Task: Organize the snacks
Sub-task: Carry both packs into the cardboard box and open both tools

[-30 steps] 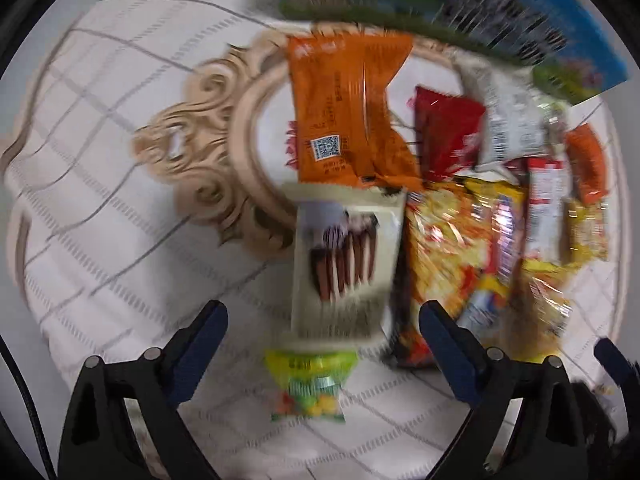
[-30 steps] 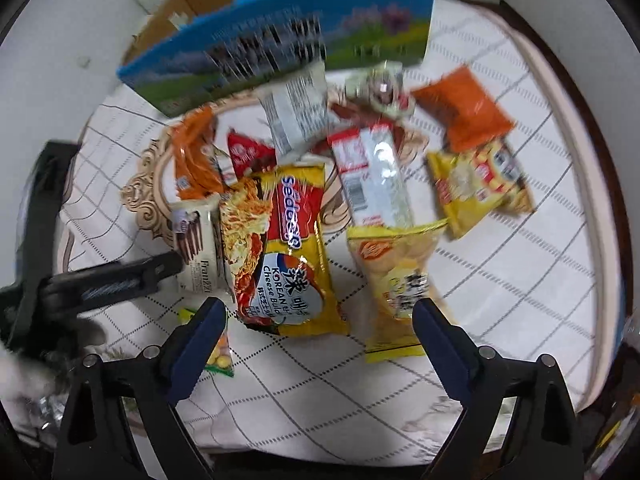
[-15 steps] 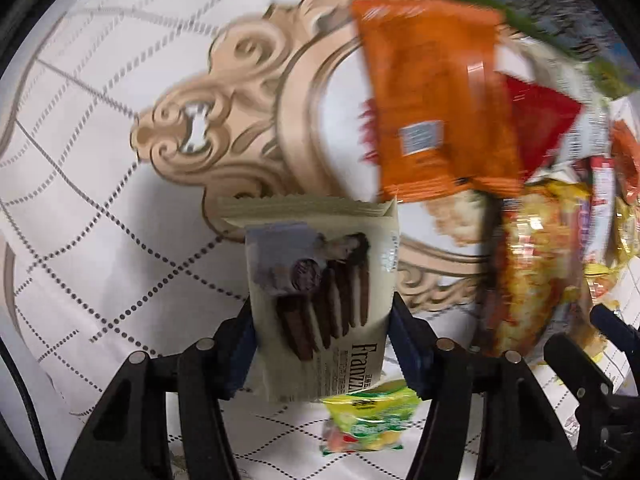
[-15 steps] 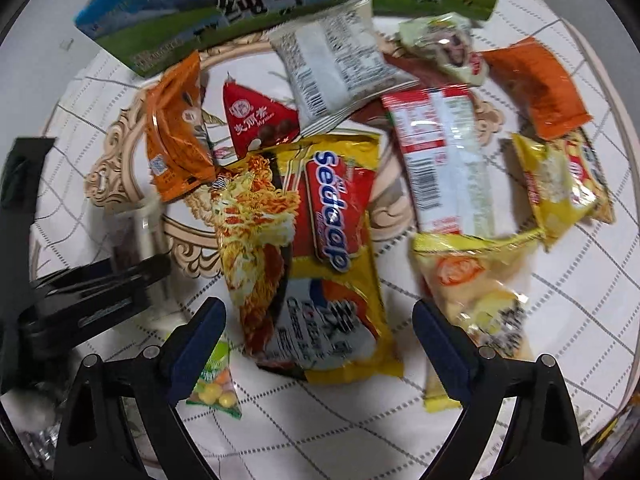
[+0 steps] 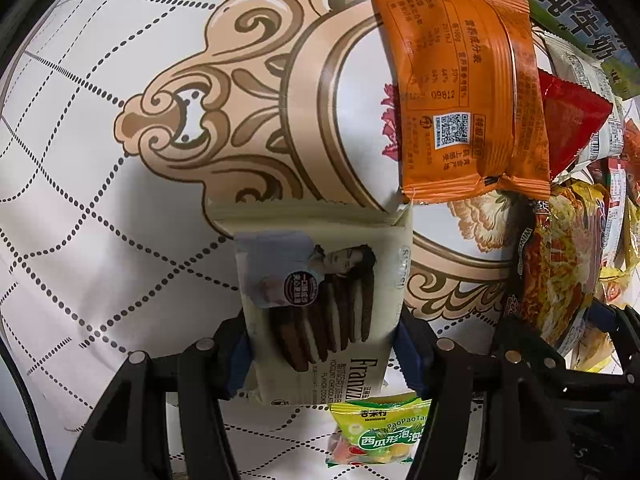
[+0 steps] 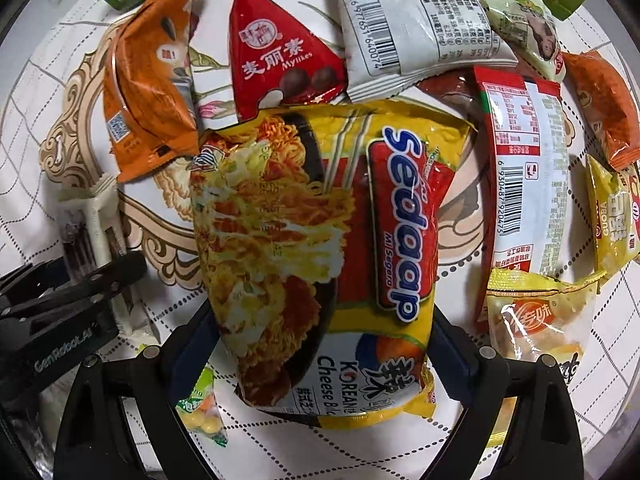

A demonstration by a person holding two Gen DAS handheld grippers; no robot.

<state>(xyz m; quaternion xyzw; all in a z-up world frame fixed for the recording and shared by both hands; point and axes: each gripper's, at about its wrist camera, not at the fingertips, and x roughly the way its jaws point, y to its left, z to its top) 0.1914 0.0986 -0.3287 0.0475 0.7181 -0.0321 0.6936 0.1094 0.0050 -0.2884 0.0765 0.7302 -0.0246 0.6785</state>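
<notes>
My left gripper [image 5: 322,354] is shut on a cream Franzzi cookie pack [image 5: 320,292], its blue pads pressing both long sides of the pack's near end. My right gripper [image 6: 320,344] has its jaws close on both sides of the yellow Sedaap noodle packet [image 6: 320,248], which fills the gap between them. The left gripper [image 6: 72,292] and the cookie pack [image 6: 94,224] also show at the left of the right wrist view. Snacks lie on a white tablecloth [image 5: 80,200] with a beige ornamental print.
An orange packet [image 5: 460,88], a red Mylikes pack [image 6: 280,60], a white packet [image 6: 412,20], a red-white packet [image 6: 524,184], yellow packs [image 6: 536,320] and a small green candy bag [image 5: 376,432] lie around. A blue-green milk carton [image 5: 580,28] stands behind.
Both grippers moved forward and down onto the snacks. The left gripper closed on the cookie pack. The right gripper's jaws closed in around the noodle packet.
</notes>
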